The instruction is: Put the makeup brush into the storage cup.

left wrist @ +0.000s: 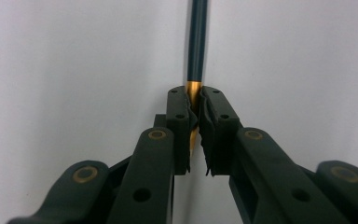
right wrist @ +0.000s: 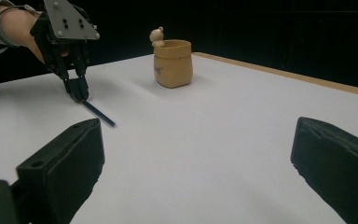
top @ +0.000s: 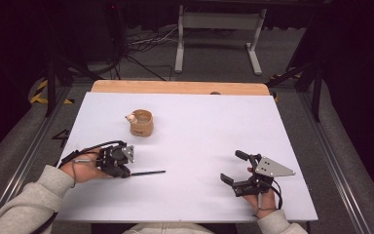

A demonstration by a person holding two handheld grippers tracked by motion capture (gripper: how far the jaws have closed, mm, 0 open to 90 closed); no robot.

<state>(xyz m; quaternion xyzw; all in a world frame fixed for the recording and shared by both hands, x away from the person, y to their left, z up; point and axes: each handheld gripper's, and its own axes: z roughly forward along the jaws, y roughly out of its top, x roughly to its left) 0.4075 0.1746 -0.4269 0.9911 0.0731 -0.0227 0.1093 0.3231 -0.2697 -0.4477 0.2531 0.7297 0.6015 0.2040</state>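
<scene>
White board covers the table (top: 190, 195), with a strip of bare wood along its far edge and dark floor, cables and a metal stand beyond.

On the person's left, the left gripper (top: 125, 171) is closed on a dark pen (top: 148, 172). The left gripper view shows the grip closely: the two pads pinch the gold band (left wrist: 193, 88) at the pen's tapered end, the gold tip pokes back between the jaws toward the camera, and the whole dark barrel runs straight out ahead of the fingertips. In the right gripper view the pen (right wrist: 99, 114) slopes down from that gripper (right wrist: 80, 95) with its free end on or just above the board; I cannot tell whether it touches.

Beyond the left gripper and a little to its right stands a tan pen holder (top: 141, 123) shaped like a small sack, with a little figure (top: 131, 117) perched on its rim.

The right gripper (top: 236, 170) hovers well apart from all this with its jaws spread wide and nothing between them.

The weak point, as I judge it, is the hold itself. The pads grip only the very end, on a narrowing and probably slick metal section, so the long barrel has leverage: a quick lift or swing could make the pen pivot or slide out. If the pen is headed for the holder, a sagging free end could catch the rim or knock the light cup over, and the figure on the rim narrows the opening on that side.
</scene>
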